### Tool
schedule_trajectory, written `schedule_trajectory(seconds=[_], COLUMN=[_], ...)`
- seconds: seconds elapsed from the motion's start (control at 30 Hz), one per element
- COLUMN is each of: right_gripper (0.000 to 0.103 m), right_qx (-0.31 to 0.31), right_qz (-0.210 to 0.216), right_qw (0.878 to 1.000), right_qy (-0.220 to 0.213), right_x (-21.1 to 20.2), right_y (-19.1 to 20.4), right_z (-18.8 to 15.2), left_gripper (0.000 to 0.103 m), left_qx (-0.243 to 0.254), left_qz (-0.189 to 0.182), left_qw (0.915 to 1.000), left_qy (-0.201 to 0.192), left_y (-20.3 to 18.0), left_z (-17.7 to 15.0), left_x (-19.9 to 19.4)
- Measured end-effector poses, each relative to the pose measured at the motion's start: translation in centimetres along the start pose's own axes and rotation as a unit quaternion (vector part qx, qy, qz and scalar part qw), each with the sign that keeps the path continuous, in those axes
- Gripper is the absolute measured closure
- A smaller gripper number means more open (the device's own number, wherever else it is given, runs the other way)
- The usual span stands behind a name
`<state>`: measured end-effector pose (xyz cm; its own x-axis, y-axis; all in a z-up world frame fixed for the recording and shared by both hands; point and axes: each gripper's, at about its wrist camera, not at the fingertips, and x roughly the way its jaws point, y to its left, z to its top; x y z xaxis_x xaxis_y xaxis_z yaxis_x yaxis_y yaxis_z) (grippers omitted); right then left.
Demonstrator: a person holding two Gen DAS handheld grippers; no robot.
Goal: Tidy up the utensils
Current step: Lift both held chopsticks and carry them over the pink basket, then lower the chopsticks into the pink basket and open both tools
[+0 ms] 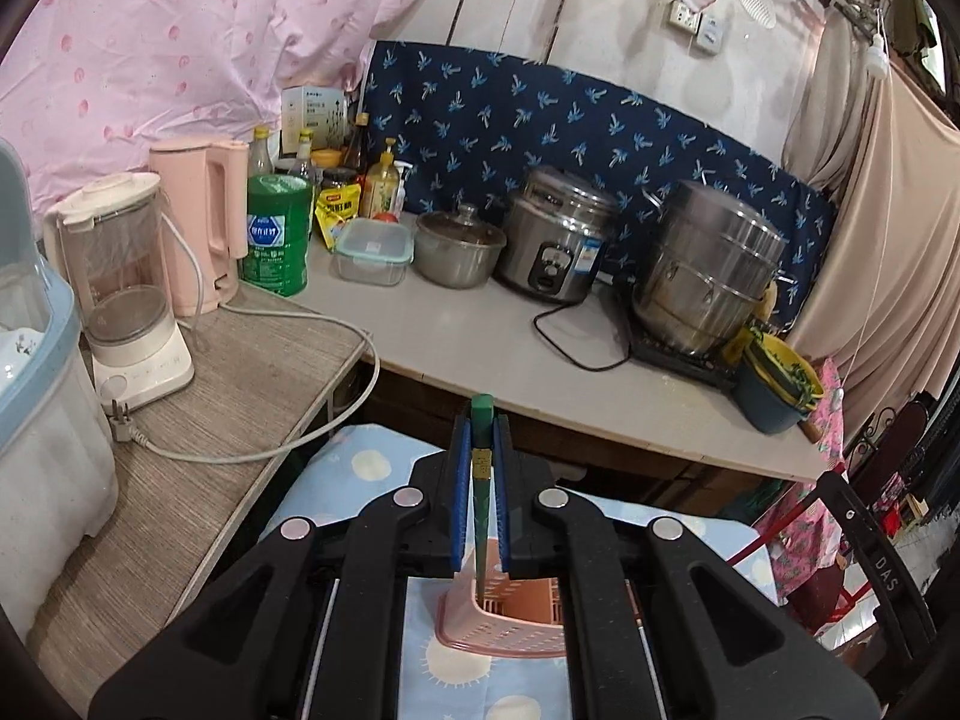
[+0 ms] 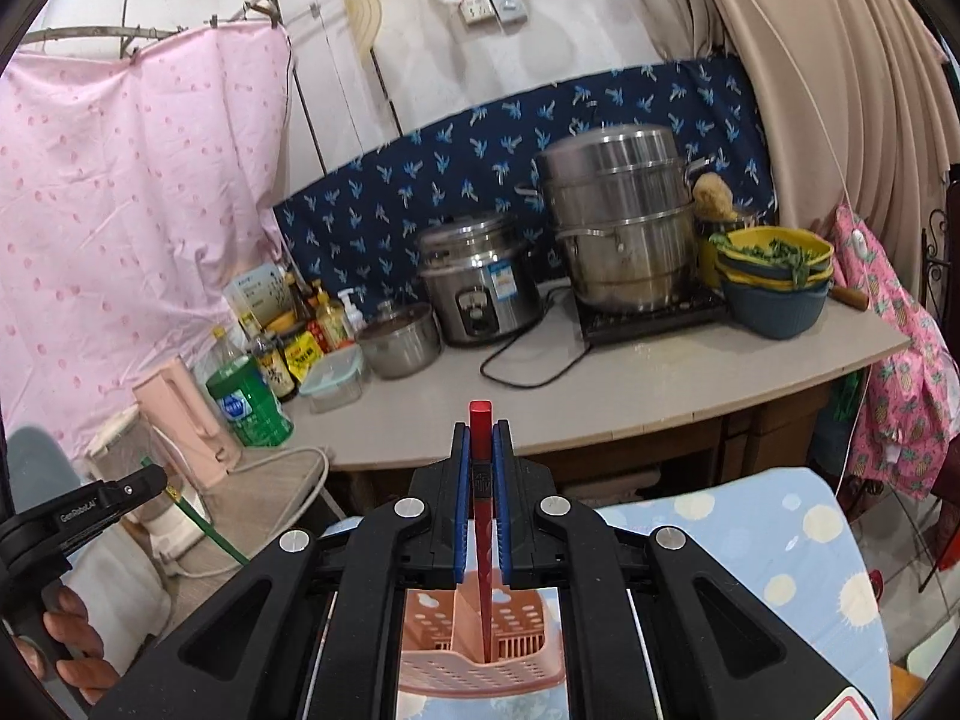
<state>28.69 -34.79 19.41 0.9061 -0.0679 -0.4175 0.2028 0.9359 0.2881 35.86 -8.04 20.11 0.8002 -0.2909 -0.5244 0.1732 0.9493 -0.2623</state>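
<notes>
Both wrist views are evenly and fairly brightly lit by soft, diffuse light with no hard shadows; only faint highlights glint off the steel steamer pot point(image 1: 708, 282) far beyond the fingertips. Focus is sharp from the fingers outward, without motion blur. Fisheye distortion bends the countertop edge point(image 2: 600, 426) ahead of the fingers, and dark vignetting fills the corners.

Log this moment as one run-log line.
left gripper: shut on green chopstick | right gripper: shut on red chopstick | both tips over pink utensil basket
</notes>
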Motion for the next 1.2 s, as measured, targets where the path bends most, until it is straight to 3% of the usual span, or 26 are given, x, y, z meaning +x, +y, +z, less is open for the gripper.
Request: schedule_trajectory(seconds=[0.2,0.33,0.37,0.57,0.7,1.2], right_gripper=[0.093,0.072,0.069,0.065,0.056,0.055], right_qx=[0.0,0.003,0.003,-0.002,-0.006,-0.021], right_qz=[-0.005,-0.01,-0.011,-0.013,-0.016,-0.006], right_qw=[1.0,1.0,1.0,1.0,1.0,0.999], right_qy=[0.017,0.005,0.002,-0.008,-0.009,0.026], right_x=[1.5,0.6,0.1,-2.6,-4.8,-11.1], right_y=[-0.3,-0.4,-0.4,-0.5,-0.3,1.3], right_z=[-1.4,-1.2,-1.1,-1.6,-2.6,-9.5], left_gripper=[0.095,0.066,0.063,0.062,0.06,0.058], left_qx=[-0.001,-0.006,-0.006,-0.01,-0.006,0.033], left_qz=[0.004,0.009,0.012,0.016,0.014,0.041], left_qw=[0.9998,0.9998,0.9998,0.9998,0.9998,0.998], left_qy=[0.017,0.016,0.012,0.013,0.013,0.034], left_y=[0.8,1.3,1.3,1.8,2.0,2.0], left_z=[-1.1,-1.5,-1.6,-2.1,-3.1,-8.8], left_x=[1.3,0.8,0.6,-1.1,-2.6,-7.5])
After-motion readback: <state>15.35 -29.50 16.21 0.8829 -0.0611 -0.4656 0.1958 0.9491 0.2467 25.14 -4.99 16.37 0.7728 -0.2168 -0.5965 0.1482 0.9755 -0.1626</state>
